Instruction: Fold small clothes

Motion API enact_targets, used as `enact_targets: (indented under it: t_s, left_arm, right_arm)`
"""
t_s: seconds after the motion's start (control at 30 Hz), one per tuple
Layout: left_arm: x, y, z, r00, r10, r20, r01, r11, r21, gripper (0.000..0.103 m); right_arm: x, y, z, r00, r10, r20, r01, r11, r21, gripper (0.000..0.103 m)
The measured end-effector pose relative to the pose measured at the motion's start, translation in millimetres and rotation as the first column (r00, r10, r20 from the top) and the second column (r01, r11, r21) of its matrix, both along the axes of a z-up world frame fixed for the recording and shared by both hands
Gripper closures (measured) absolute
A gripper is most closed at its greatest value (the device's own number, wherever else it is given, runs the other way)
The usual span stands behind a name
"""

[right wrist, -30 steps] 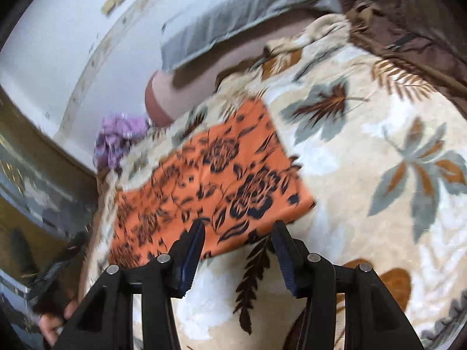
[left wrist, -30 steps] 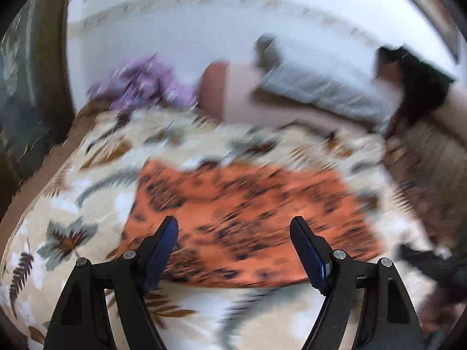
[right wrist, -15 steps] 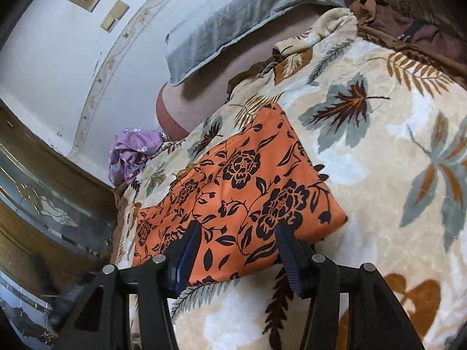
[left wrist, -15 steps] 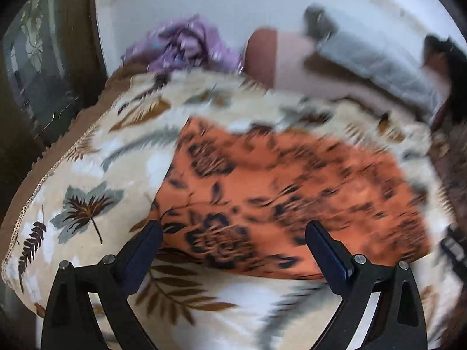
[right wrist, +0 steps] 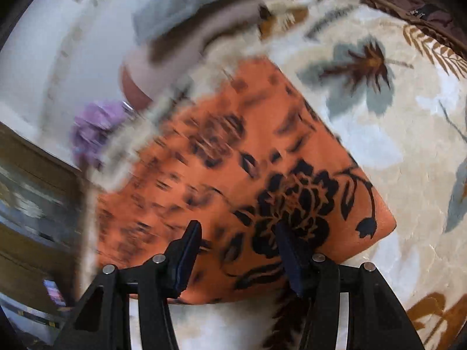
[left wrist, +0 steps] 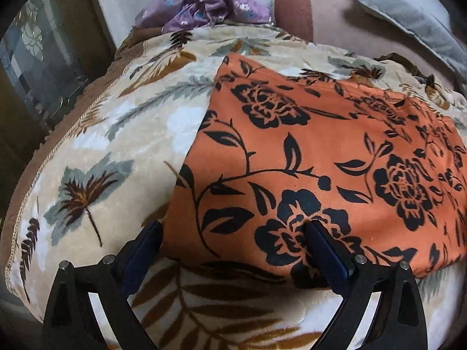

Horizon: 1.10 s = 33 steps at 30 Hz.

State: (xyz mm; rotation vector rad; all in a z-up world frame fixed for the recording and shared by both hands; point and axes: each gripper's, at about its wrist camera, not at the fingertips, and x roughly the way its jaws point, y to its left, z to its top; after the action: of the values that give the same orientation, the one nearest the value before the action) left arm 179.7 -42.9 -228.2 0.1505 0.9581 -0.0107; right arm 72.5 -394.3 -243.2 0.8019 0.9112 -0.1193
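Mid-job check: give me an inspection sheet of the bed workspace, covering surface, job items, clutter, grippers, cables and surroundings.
Surface: cream plush blanket with leaf print, covering the bed.
Job's things: orange cloth with black flower print, lying flat, near edge facing both grippers.
Clutter: crumpled purple floral garment at the far edge; grey pillow on a pinkish bolster.
Grippers: left gripper open, jaws just widened, straddling the cloth's near left corner; right gripper open over its near edge.
Cables: nothing seen.
Surroundings: white wall; view blurred.
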Motion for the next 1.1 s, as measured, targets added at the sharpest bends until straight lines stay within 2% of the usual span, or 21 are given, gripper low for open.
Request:
enact_targets:
  t_s: [0.17, 0.43, 0.53, 0.73, 1.1]
  left_arm:
    - [-19.5, 4.4, 16.8, 0.998, -0.012, 0.056, 0.015, 0.999, -0.043, 0.005]
    - [-49.7, 7.7, 52.3, 0.985, -0.016, 0.175, 0.025, 0.998, -0.053, 0.005]
    - [-54.6, 9.2, 58.4, 0.983, -0.016, 0.184, 0.030, 0.997, -0.075, 0.005]
    - [-57.5, 2.0, 62.0, 0.975, -0.047, 0.216, 0.059, 0.997, -0.054, 0.005]
    - [-41.1, 1.5, 51.1, 0.982, -0.034, 0.188, 0.043, 0.998, -0.045, 0.005]
  right_arm:
    - [-16.3, -0.8, 13.7, 0.998, 0.003, 0.056, -0.004, 1.000, 0.005, 0.046]
    - [-48.1, -6.4, 33.7, 0.988, 0.022, 0.150, -0.024, 1.000, 0.009, 0.046]
    - [-51.1, -4.0, 39.6, 0.985, 0.024, 0.173, -0.026, 1.000, 0.011, 0.046]
    - [-47.0, 4.4, 43.0, 0.982, 0.047, 0.183, -0.048, 0.999, 0.005, 0.046]
    - [-23.8, 17.8, 34.8, 0.983, 0.077, 0.168, -0.083, 0.996, 0.029, 0.046]
